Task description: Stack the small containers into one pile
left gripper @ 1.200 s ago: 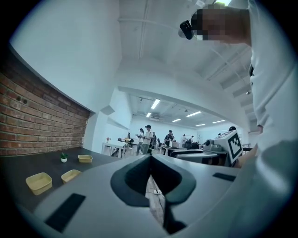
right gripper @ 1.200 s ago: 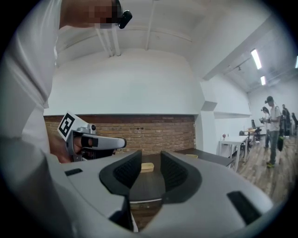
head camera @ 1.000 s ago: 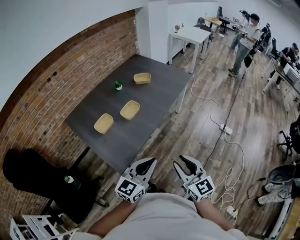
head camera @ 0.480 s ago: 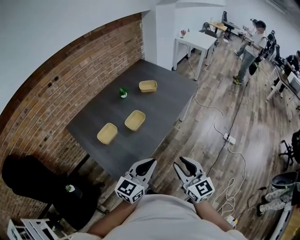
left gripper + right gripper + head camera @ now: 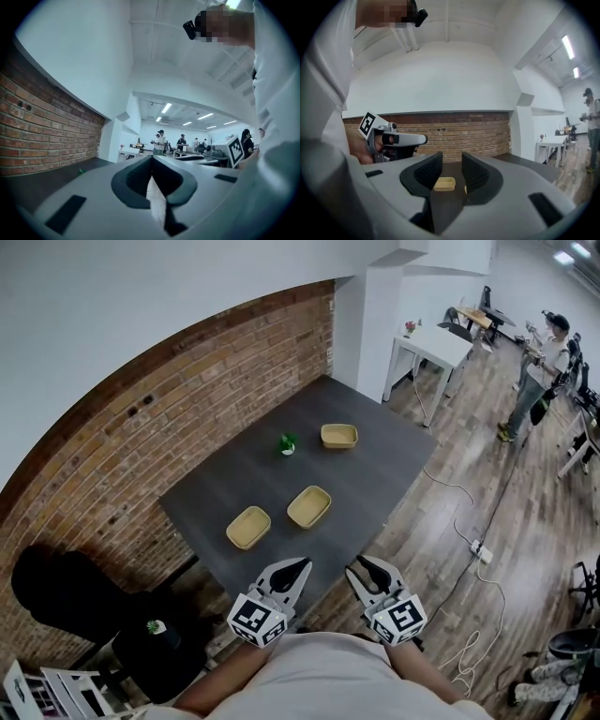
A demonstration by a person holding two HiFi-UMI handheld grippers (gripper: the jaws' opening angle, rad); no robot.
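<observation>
Along a brick wall (image 5: pixel 141 437), a dark table (image 5: pixel 366 474) is standing on a wood floor (image 5: pixel 506 484), and a white table (image 5: pixel 433 341) is standing beyond its far end.

At the bottom of the head view the person is holding both grippers side by side. They are hanging low, short of the dark table's near edge, and are touching nothing. The left gripper (image 5: pixel 300 566) is showing its jaws pressed together at the tips, with nothing between them. The right gripper (image 5: pixel 358 565) is holding its jaws apart and empty. Through their gap, its own view is showing one tan container far off on the dark table.

Three tan containers are lying open side up on the dark table, each apart from the others and none stacked. The near container (image 5: pixel 248 527) is sitting toward the near-left corner. The middle container (image 5: pixel 308 506) is lying just to its right. The far container (image 5: pixel 338 435) is sitting well beyond both, toward the far end. A small green thing (image 5: pixel 287 443) is standing left of the far container, near it but not touching.
</observation>
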